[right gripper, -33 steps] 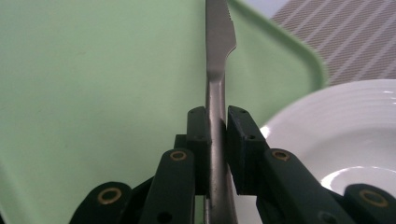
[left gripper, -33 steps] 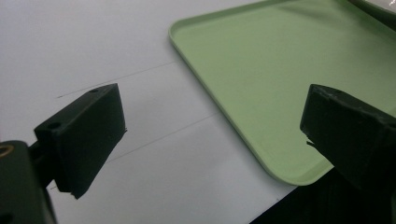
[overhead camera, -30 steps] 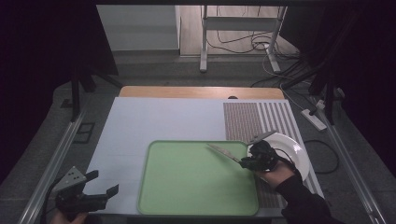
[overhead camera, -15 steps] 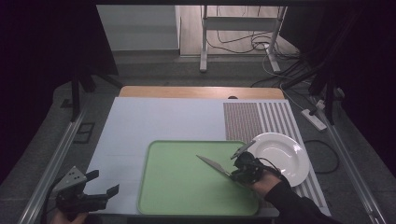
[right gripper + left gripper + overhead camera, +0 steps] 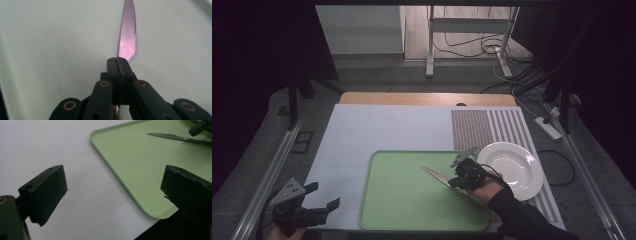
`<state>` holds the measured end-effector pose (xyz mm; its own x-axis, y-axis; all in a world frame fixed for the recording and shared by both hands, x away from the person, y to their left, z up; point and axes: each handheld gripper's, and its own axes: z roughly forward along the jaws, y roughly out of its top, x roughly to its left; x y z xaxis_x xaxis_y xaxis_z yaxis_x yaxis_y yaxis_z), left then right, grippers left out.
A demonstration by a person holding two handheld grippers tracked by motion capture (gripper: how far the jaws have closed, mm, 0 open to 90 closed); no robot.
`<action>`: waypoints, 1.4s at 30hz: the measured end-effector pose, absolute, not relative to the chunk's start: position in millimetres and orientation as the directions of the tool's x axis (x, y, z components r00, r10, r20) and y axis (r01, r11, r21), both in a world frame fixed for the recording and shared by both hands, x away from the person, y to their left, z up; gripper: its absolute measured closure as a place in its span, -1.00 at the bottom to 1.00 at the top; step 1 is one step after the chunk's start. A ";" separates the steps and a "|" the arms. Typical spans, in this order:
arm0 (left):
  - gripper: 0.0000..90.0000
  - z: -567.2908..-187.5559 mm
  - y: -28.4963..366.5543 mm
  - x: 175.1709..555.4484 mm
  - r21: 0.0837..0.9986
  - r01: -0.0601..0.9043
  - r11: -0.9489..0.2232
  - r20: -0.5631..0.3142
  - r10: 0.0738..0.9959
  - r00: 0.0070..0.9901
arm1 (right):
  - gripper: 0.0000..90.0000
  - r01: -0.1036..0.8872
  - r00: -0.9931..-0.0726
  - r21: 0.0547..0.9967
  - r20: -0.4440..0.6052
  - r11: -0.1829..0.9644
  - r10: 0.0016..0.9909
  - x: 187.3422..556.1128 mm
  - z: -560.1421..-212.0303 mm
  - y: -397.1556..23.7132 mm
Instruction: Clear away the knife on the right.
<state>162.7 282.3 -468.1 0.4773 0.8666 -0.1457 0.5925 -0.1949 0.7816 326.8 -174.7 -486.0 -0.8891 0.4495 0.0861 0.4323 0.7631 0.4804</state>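
Dark floor and a tangle of cables fill the top of the high view, and below them sits the pale surface with a wooden strip along its far edge and a striped mat at its right. Down in the lower middle of the frame lies a light green tray, flat on the surface, its near rim close to the surface's near edge. Just right of the tray, a white plate rests partly on the striped mat, bare.

Now the right hand-held gripper is over the tray's right half, clamped tight on a knife. Blade points toward the left of the frame, slanting up and left over the green. In the right gripper view the jaws are pressed together with the knife running straight out from between them, shiny blade above the tray; I cannot tell whether the tip touches the tray. A dark sleeve comes in from the lower right.

Over at the lower left corner, the left hand-held gripper is well apart from the tray, off the surface's near left corner. Its jaws stand wide, nothing between them. The left gripper view shows the tray's rounded corner between the spread jaws, and the knife at upper right.
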 end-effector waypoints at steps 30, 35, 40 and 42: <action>-0.86 -468.1 282.7 161.8 0.786 0.587 -0.194 -0.145 0.865 0.480 | 1.00 0.503 -0.831 0.442 0.012 0.743 0.556 368.8 -502.5 -166.4; -0.86 -468.0 282.6 161.8 0.786 0.587 -0.196 -0.144 0.865 0.481 | 1.00 0.522 -0.818 0.430 0.007 0.737 0.575 368.9 -501.0 -179.2; -0.86 -468.0 282.7 161.8 0.786 0.587 -0.194 -0.145 0.865 0.479 | 1.00 0.543 -0.803 0.420 0.007 0.727 0.596 370.1 -499.6 -193.4; -0.86 -468.0 282.7 161.9 0.786 0.587 -0.193 -0.146 0.865 0.480 | 1.00 0.553 -0.796 0.420 0.014 0.719 0.605 370.8 -499.5 -197.8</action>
